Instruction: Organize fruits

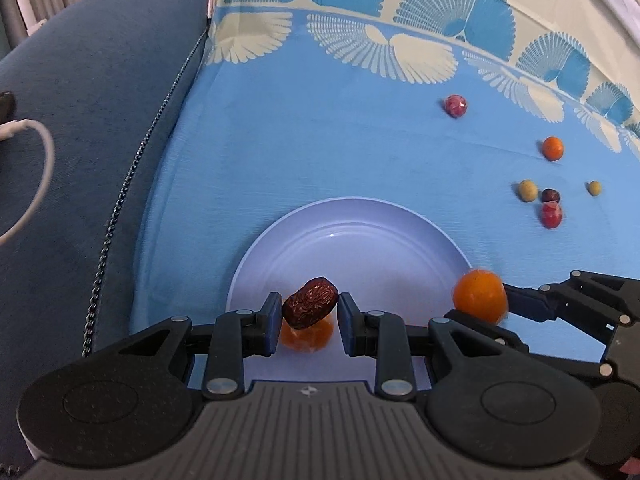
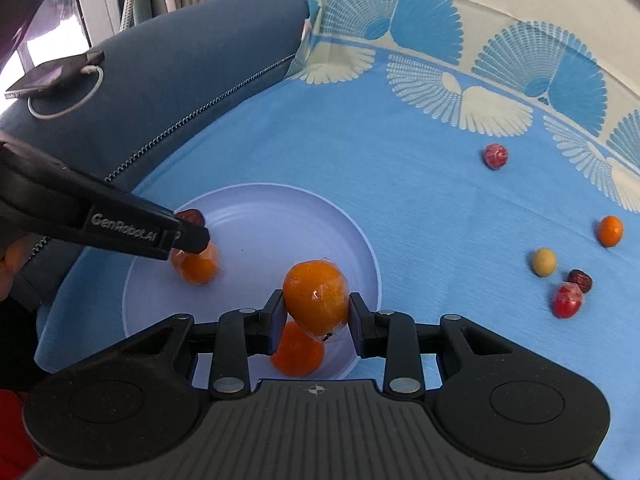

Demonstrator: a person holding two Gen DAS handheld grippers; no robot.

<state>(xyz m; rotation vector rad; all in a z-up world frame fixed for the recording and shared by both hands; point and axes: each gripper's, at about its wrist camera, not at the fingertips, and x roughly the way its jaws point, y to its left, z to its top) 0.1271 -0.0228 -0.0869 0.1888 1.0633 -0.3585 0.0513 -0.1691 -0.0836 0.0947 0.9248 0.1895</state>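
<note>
My left gripper [image 1: 308, 312] is shut on a wrinkled dark red date [image 1: 310, 302], held above the near edge of a pale blue plate [image 1: 360, 240]. An orange fruit [image 1: 308, 336] lies on the plate right under the date. My right gripper [image 2: 316, 312] is shut on a wrapped orange [image 2: 316, 294] over the plate [image 2: 280, 232]. Two more oranges lie on the plate in the right wrist view, one [image 2: 298, 354] below the held orange and one [image 2: 198, 266] under the left gripper [image 2: 192, 236]. The right gripper [image 1: 496, 306] with its orange [image 1: 478, 296] also shows in the left wrist view.
Loose fruits lie on the blue cloth to the right: a pinkish red one [image 2: 496, 156], a small orange [image 2: 610, 231], a yellow-green one [image 2: 543, 262], a date [image 2: 581, 279] and a red one [image 2: 567, 300]. A blue sofa arm [image 2: 180, 80] with a phone [image 2: 52, 74] and cable stands at left.
</note>
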